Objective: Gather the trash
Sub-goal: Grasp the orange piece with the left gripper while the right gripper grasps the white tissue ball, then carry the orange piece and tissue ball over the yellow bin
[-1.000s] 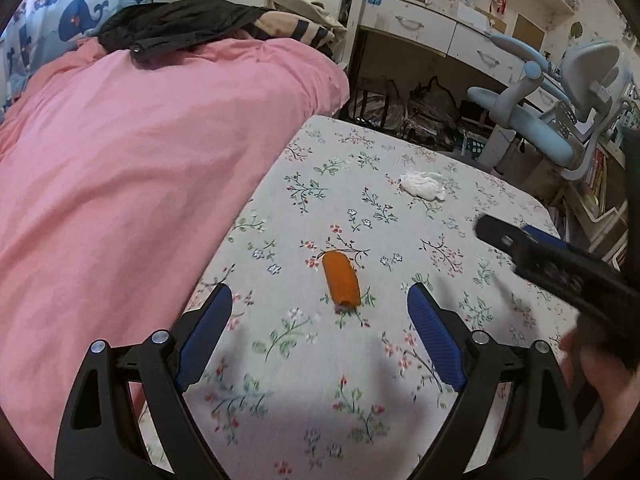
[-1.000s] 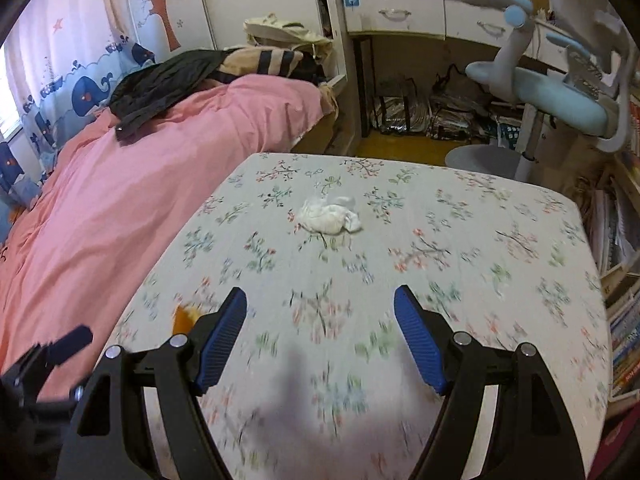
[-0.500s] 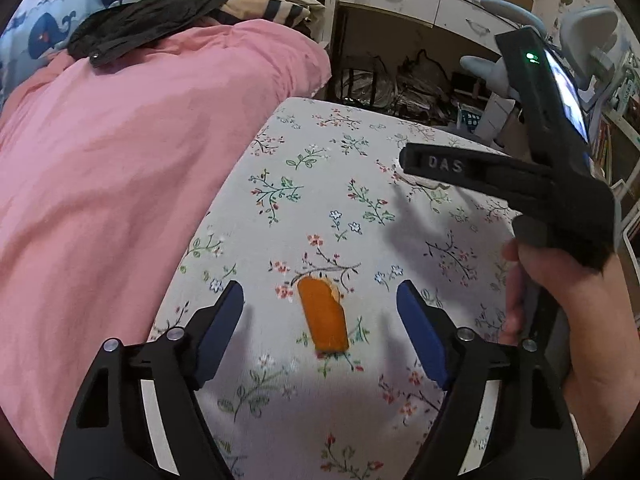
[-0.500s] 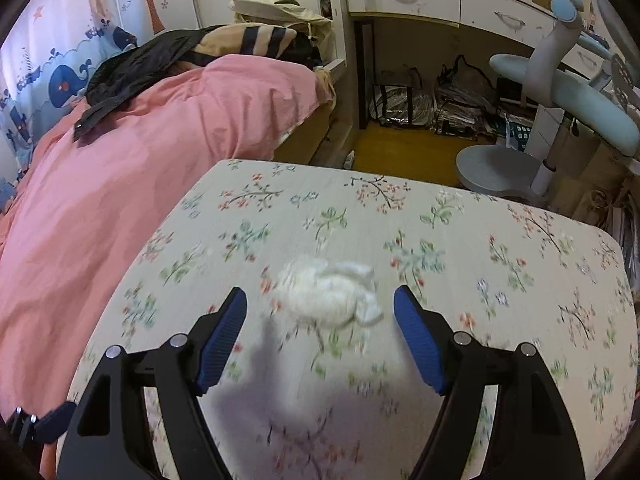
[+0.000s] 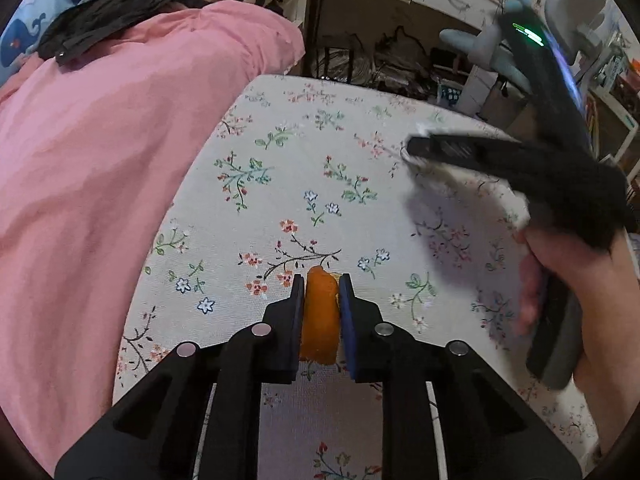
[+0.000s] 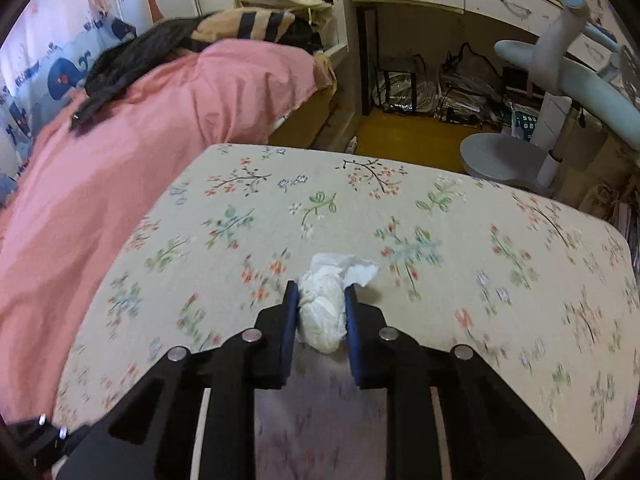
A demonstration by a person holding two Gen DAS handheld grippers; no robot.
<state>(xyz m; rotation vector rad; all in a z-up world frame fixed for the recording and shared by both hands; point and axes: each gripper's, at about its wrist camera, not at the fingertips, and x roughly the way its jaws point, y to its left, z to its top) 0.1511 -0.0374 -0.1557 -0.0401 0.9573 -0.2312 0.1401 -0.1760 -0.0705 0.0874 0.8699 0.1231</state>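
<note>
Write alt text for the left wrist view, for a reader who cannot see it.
The left gripper is shut on an orange peel over a floral tablecloth. To the right, a hand holds the right gripper against a white tissue. A pink duvet fills the left side.

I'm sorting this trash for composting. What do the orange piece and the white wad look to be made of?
Orange piece: likely fruit peel, matte and slightly pitted, curved between the left hand-held gripper fingers; could be something else.
White wad: thin tissue paper, soft and matte, crumpled with a torn corner, squeezed in the right hand-held gripper.
</note>
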